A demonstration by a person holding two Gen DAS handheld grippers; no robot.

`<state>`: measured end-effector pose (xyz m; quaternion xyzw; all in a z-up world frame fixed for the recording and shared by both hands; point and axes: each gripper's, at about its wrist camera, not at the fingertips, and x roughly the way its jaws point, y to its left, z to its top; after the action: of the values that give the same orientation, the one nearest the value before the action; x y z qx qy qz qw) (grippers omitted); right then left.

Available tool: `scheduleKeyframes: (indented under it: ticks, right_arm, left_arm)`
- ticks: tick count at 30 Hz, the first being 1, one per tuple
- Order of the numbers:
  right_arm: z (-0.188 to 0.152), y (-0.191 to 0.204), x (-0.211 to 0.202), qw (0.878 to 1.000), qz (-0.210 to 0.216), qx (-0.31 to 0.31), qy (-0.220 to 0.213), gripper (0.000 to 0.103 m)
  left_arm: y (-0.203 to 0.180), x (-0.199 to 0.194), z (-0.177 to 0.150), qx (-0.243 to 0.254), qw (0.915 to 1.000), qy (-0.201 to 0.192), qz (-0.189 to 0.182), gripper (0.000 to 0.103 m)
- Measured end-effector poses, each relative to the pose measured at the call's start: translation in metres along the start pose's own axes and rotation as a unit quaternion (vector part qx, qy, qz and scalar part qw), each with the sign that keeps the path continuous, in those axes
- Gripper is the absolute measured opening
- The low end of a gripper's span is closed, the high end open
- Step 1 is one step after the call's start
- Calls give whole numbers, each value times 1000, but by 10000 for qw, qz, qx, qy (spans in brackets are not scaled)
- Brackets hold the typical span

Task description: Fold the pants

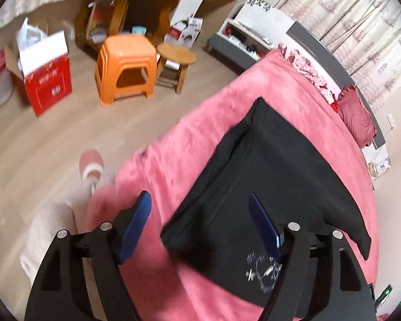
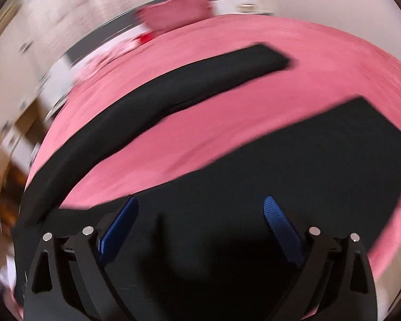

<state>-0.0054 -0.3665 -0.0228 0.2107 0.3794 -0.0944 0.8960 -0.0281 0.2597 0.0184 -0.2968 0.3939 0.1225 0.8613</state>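
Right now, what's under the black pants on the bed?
The black pants lie directly on the pink blanket, which shows all around them. Whatever sits beneath the fabric itself, or between its folded layers, is covered and cannot be seen.

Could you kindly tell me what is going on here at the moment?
A person with a handheld gripper in each hand is folding black pants on a bed with a pink fleece blanket. The left gripper and right gripper are both open over the dark fabric, holding nothing. In the right wrist view, the two legs lie apart.
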Motion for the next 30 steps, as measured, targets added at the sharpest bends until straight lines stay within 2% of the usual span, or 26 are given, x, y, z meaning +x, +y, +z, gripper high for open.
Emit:
scheduleKeyframes:
  ticks: [2,4,9,12,15,18,20,23,27,30]
  right_arm:
    - [-10,29,9,9994,129,-334,-12,96]
    - [-17,40,15,9982,219,-562,-43,96]
    - [-35,56,28,9916,-103,-1274,-190,100]
    - [-39,55,43,9917,-180,-1269,37,101]
    - [-46,66,45,9896,-332,-1395,70,101]
    - [-42,72,53,9900,-305,-1370,106,101]
    - [-46,75,50,9906,-264,-1340,110,101]
    - [-44,74,50,9905,-270,-1341,127,101]
    - [-44,74,54,9907,-259,-1328,159,101]
    - [-43,73,55,9911,-228,-1300,173,101]
  left_arm:
    - [-9,5,4,102,9999,-55,-33,82]
    - [-21,14,8,220,9997,10,-66,82]
    - [-60,48,17,671,9968,334,-275,84]
    - [-82,67,22,974,9939,406,-310,87]
    - [-106,89,31,1302,9903,463,-169,87]
    - [-128,113,41,1567,9861,541,-78,87]
    - [-140,132,52,1686,9833,675,-129,92]
    - [-144,162,72,1522,9824,1070,-169,93]
    - [-148,181,101,1128,9882,991,-299,93]
    - [-153,200,126,1039,9897,975,-108,93]
